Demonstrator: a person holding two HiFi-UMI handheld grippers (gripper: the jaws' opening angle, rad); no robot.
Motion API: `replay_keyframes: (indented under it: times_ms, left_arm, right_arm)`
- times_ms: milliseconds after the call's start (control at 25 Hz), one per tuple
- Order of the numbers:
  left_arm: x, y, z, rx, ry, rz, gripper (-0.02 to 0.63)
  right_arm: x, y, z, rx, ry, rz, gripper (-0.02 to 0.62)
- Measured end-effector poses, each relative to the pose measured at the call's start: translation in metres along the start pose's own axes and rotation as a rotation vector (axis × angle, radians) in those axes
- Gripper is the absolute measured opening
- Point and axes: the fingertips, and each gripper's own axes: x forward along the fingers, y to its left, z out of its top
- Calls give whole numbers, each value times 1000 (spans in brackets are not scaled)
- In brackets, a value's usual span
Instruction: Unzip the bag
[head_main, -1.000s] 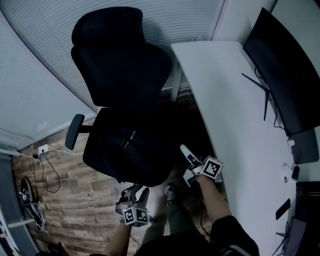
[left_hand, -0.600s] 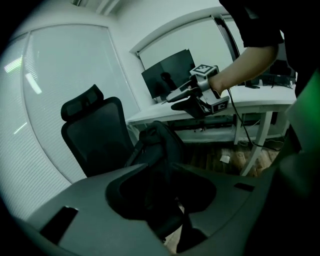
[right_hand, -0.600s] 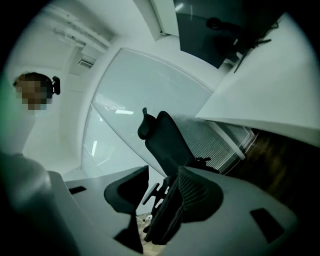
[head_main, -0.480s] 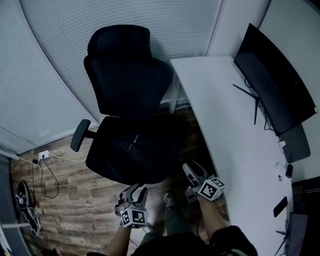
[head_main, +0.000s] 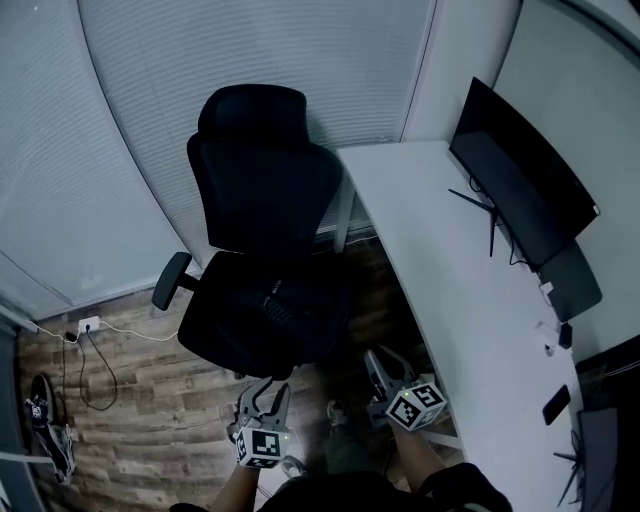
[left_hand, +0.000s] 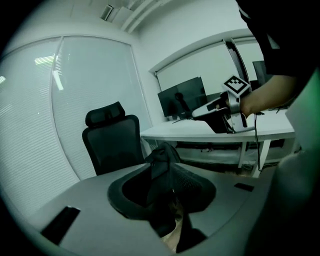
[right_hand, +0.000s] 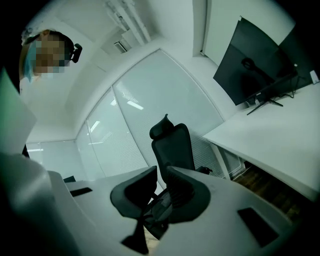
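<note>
Both grippers sit lower in the head view than a second ago, drawn back toward the person, and the right gripper (head_main: 381, 366), wide apart then, is closing its jaws. Only a narrow gap is left between them, and nothing is pressed in it. The left gripper (head_main: 265, 392) is clenched on a black fabric fold (left_hand: 162, 162) that stands up between its jaws. Whether that fold is part of the bag I cannot tell.

Just ahead of both tools, the bag (head_main: 275, 305) lies on the seat of the chair (head_main: 262, 190), with the left gripper's tips close to the seat's front edge and the right gripper off to its right side. It looks black and soft, with a small pale mark on top, and is hard to part from the black seat. No zip can be made out. Beyond, to the right, a white desk (head_main: 440, 250) carries a dark monitor (head_main: 520, 180).
</note>
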Motion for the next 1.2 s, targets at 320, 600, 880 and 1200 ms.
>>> replay_keyframes:
  times_ms: [320,600,880,1200]
  left_arm:
    - [-68,2,16,-75,-72,2,103]
    - [-117,-10,18,-81,-126,-23,58]
    - [-170,-10,13,-88,-150,-17,34]
    - [-218,-7,4,-136,-180,0,20]
  right_arm:
    - [-50,68,-15,-20,-15,-19,57]
    - [-87,112,-21,-75,-38,-12,54]
    - [-113,155,-39,-99,-32,-4,52]
    - [-127,198,-63,-129,9,25,50]
